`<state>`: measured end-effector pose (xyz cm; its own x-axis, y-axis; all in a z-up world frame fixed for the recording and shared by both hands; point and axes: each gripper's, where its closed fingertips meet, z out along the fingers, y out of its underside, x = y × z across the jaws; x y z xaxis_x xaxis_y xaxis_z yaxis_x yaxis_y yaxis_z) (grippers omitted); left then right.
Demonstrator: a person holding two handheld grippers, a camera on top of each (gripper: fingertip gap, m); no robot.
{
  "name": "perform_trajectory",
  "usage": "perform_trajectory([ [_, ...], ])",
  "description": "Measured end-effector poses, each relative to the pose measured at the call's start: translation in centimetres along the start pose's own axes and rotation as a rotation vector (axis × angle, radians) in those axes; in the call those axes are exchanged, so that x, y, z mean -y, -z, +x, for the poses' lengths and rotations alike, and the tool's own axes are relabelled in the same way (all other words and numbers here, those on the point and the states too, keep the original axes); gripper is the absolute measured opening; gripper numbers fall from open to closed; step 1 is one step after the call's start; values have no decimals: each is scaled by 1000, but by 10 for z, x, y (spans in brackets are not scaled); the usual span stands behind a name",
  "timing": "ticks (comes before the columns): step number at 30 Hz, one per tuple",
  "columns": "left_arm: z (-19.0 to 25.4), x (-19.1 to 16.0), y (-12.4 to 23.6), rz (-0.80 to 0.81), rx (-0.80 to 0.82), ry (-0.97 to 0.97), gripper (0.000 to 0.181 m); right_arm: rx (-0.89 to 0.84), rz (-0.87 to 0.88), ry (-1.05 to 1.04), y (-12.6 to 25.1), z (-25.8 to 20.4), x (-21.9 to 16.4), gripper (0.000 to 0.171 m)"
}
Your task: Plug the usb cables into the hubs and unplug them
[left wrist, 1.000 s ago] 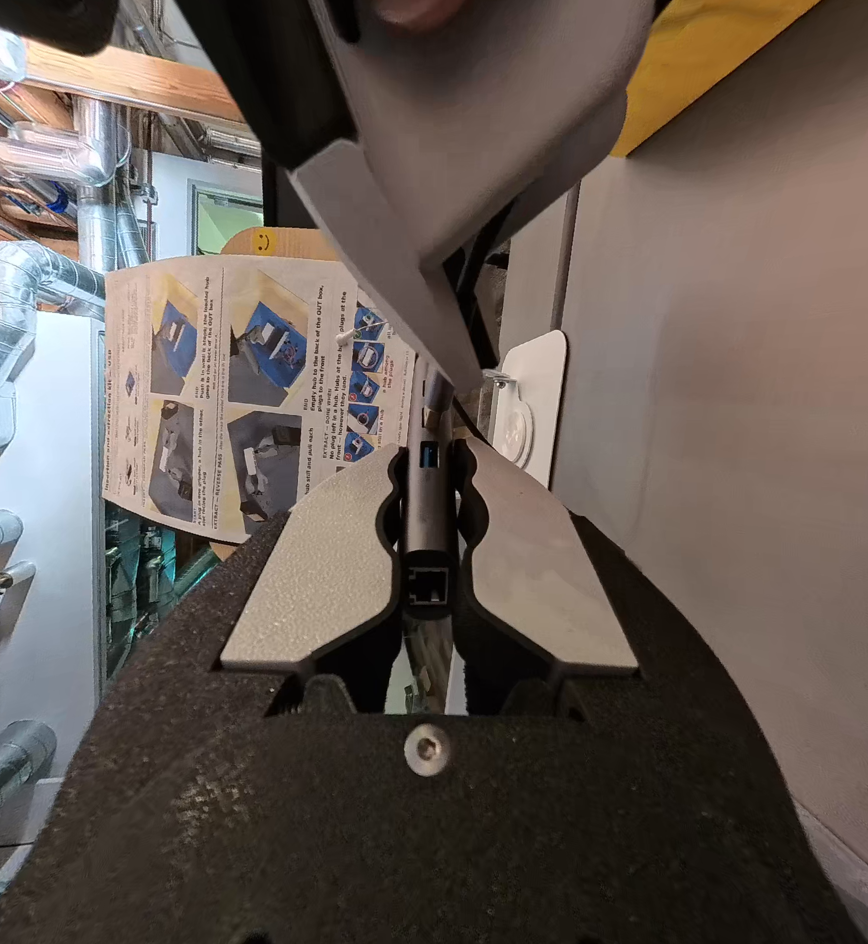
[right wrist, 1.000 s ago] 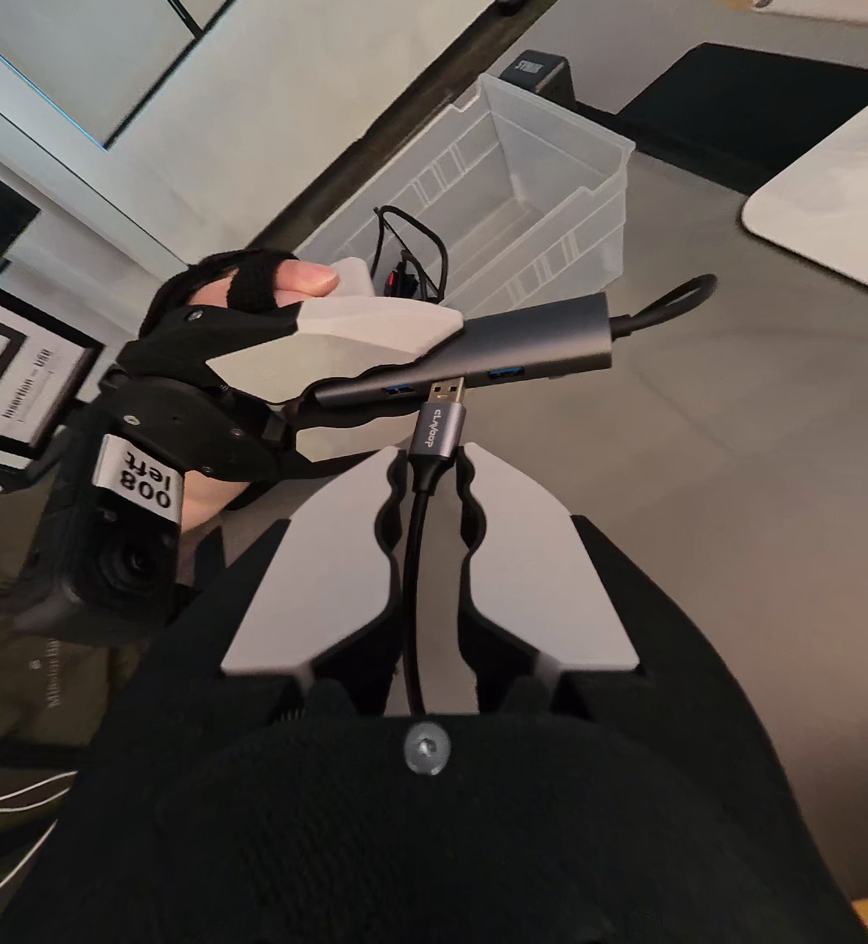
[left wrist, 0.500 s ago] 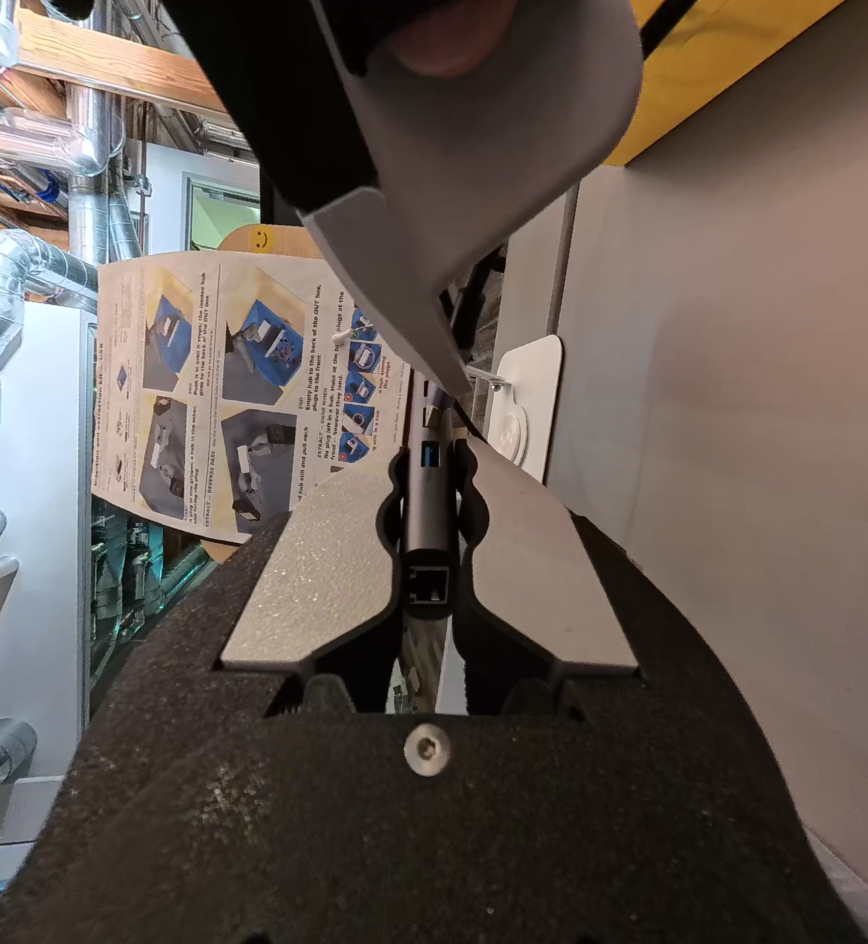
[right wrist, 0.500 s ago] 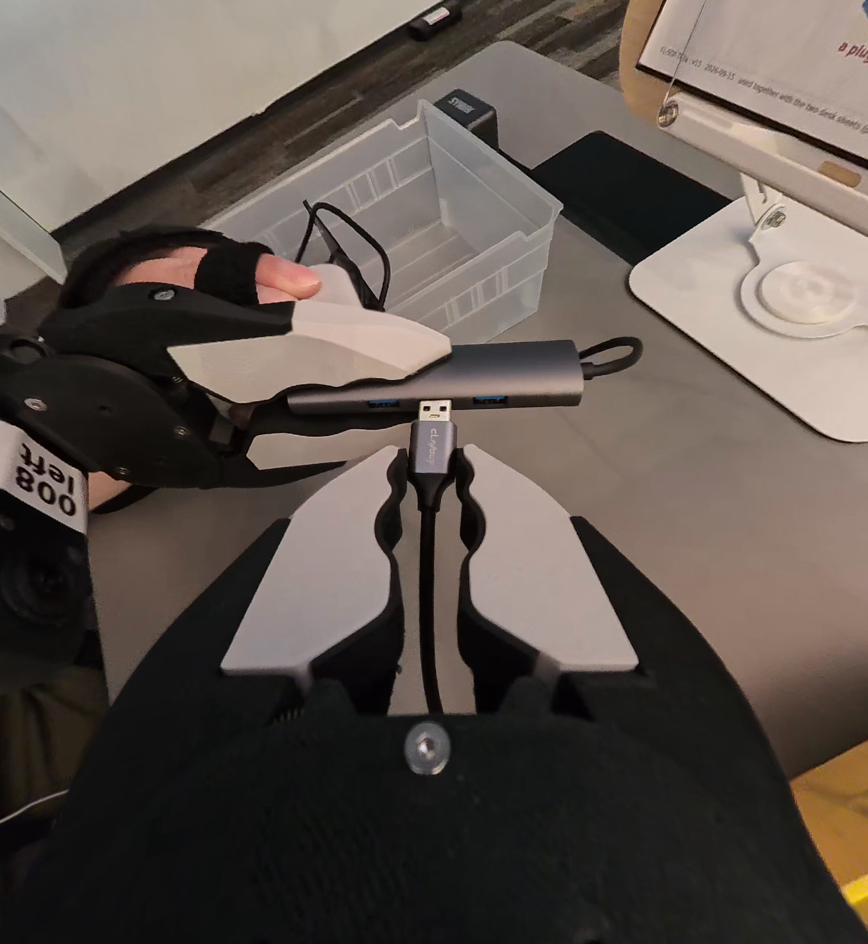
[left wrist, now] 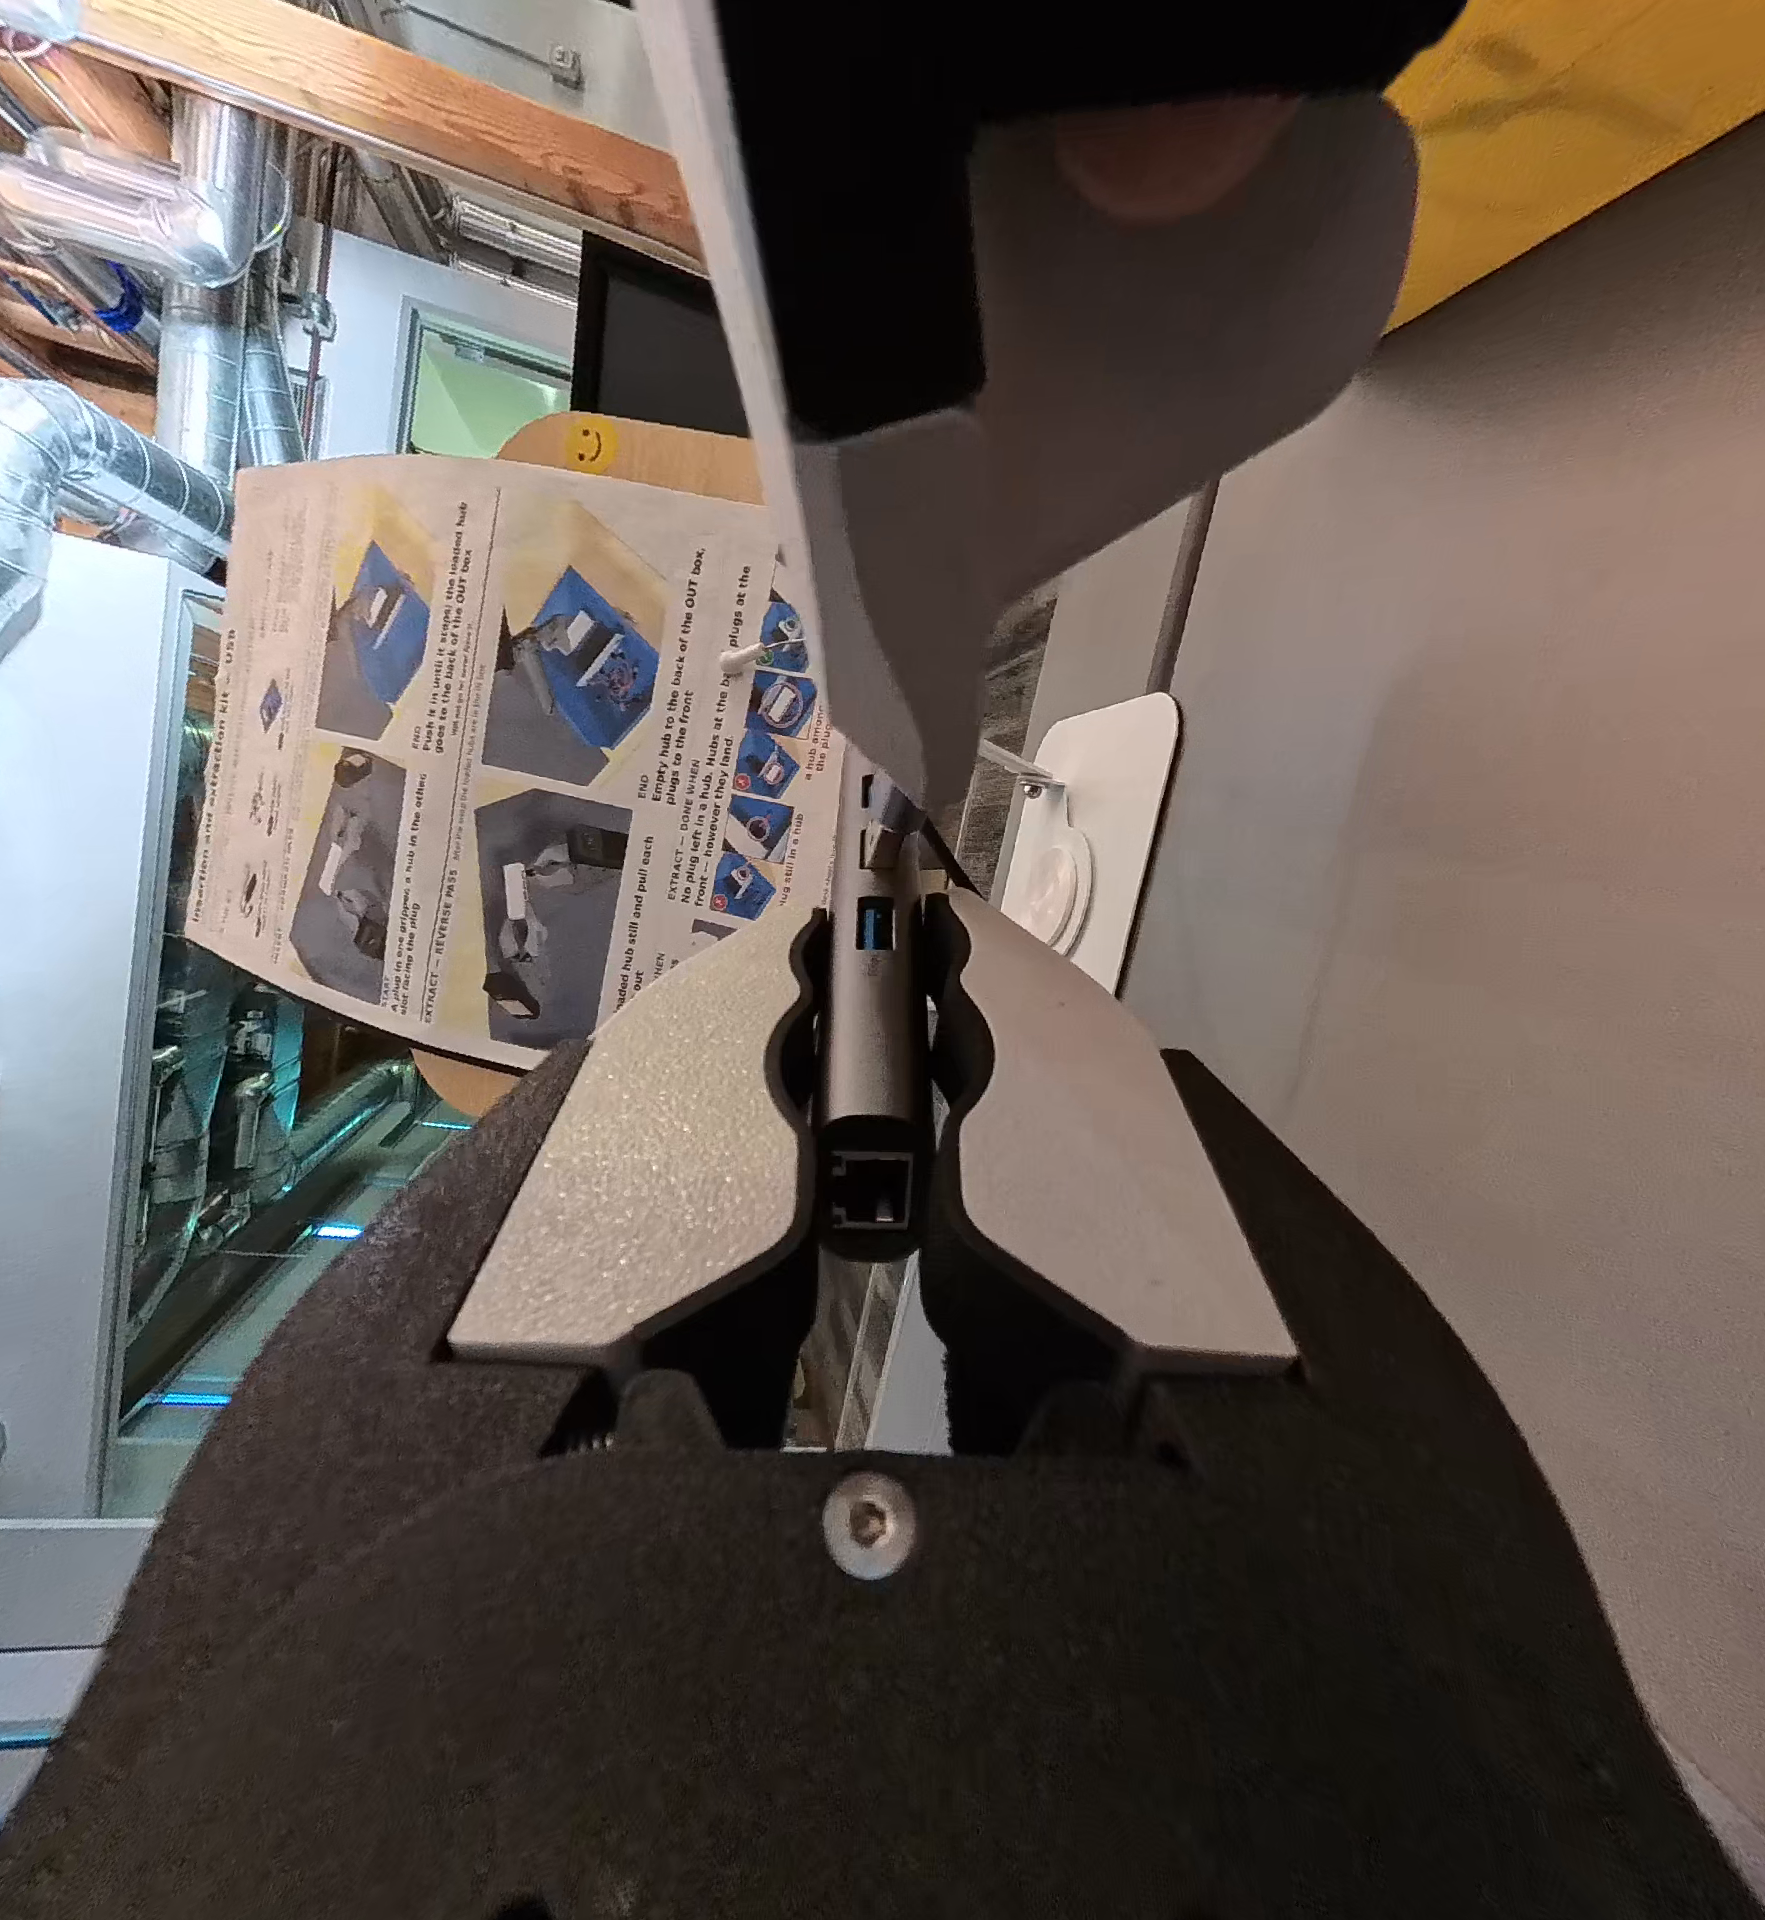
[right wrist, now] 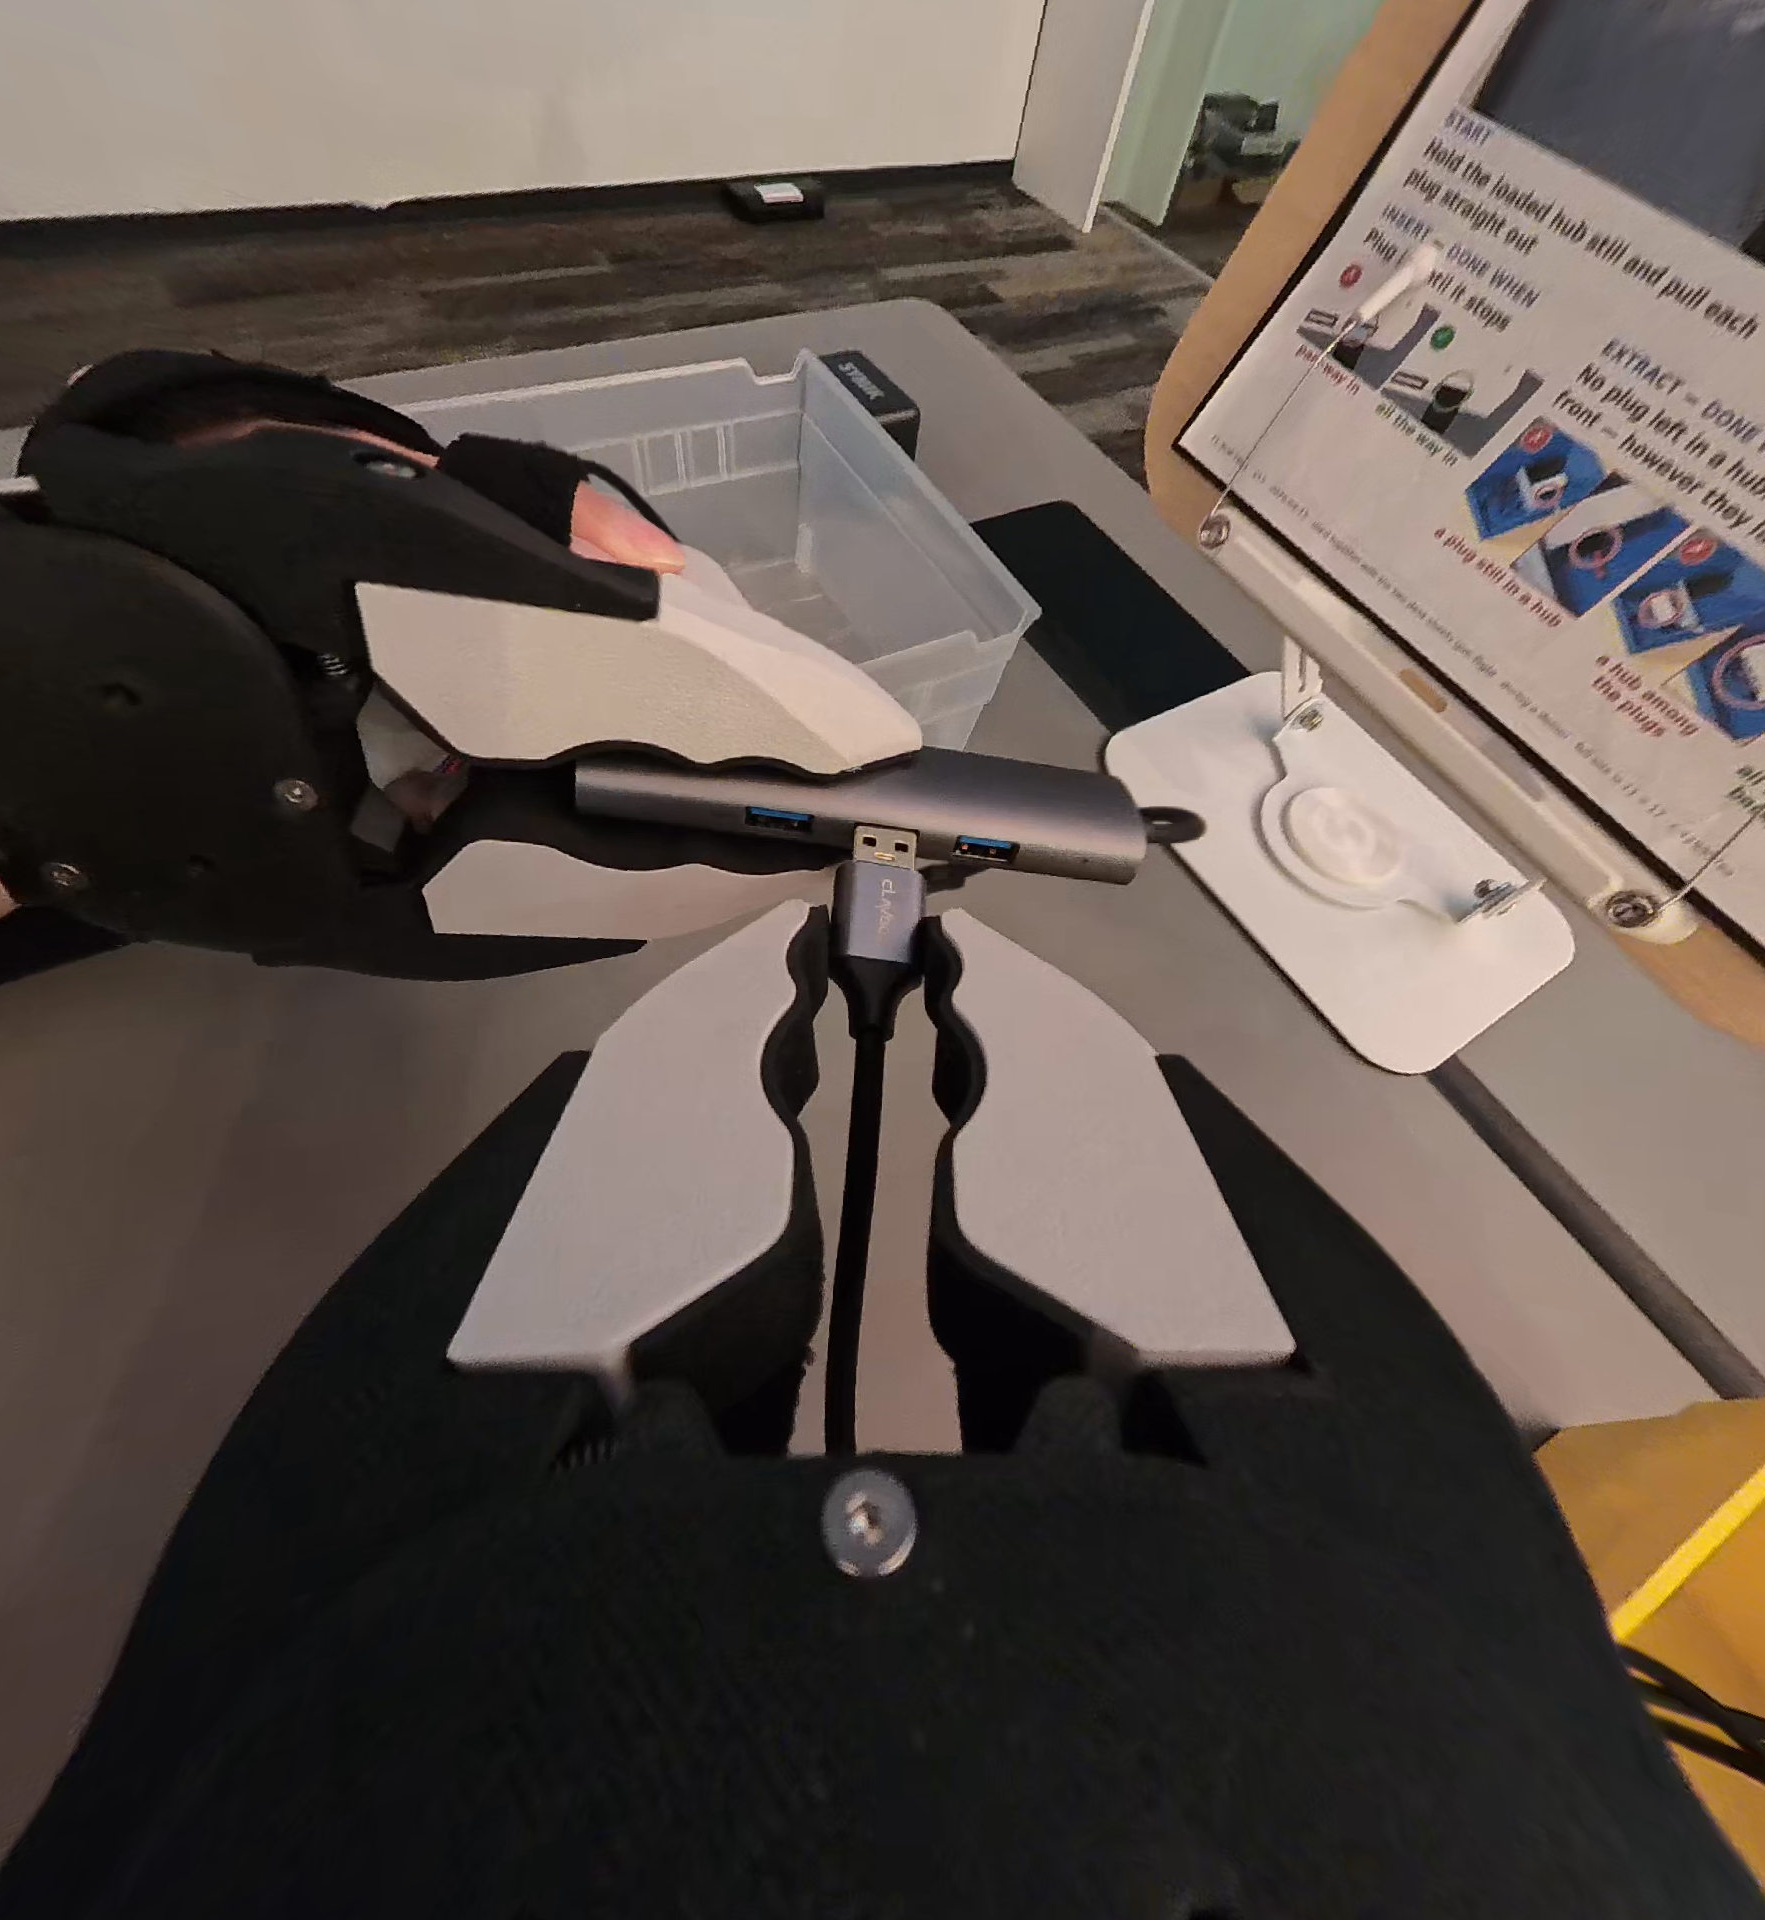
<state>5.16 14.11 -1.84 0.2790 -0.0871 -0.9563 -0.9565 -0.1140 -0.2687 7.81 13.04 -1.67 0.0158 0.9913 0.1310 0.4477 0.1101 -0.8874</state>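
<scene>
Between the two grey fingers of the right gripper [right wrist: 873, 935] runs a black usb cable [right wrist: 854, 1195], its grey plug [right wrist: 880, 902] pinched at the fingertips with the metal tongue sticking out beyond them. The jaws are clenched on the plug body. The tip of the metal tongue sits right at the long side face of the grey hub [right wrist: 961, 805], between two blue ports; whether it has entered a port cannot be told from this view.

Just beyond, the hub lies roughly level above the grey table [right wrist: 234, 1143], clamped by one end in the left gripper [right wrist: 857, 774], which reaches in from the left with a gloved hand [right wrist: 504, 488] on it. The hub's free end, with a short cable loop, points toward the white stand base [right wrist: 1377, 935].

In the left wrist view the left gripper [left wrist: 873, 914] is closed on the hub [left wrist: 873, 1049], which stands lengthwise between its fingers, the network socket end facing the camera and a blue port just past the fingertips. Farther along it, the plug [left wrist: 888, 821] meets the hub's side under the right gripper's finger [left wrist: 1065, 416].

Behind the hub stands a clear plastic bin [right wrist: 805, 540] on the table. To the right, farther back, an instruction sheet [right wrist: 1584, 468] leans on a wooden board over the stand base.
</scene>
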Motion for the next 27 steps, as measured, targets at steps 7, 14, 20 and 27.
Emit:
perform_trajectory([
  [7,-8,-1,4,0,28,33,17,-25,79,37,3,-1,10,18],
  [14,1,1,6,23,11,-79,17,37,13,-9,4,-4,2,18],
  [20,12,8,8,75,4,-163,17,132,-62,-71,9,-6,-11,18],
  [27,10,7,9,64,10,-154,17,115,-53,-70,8,-6,-7,18],
])
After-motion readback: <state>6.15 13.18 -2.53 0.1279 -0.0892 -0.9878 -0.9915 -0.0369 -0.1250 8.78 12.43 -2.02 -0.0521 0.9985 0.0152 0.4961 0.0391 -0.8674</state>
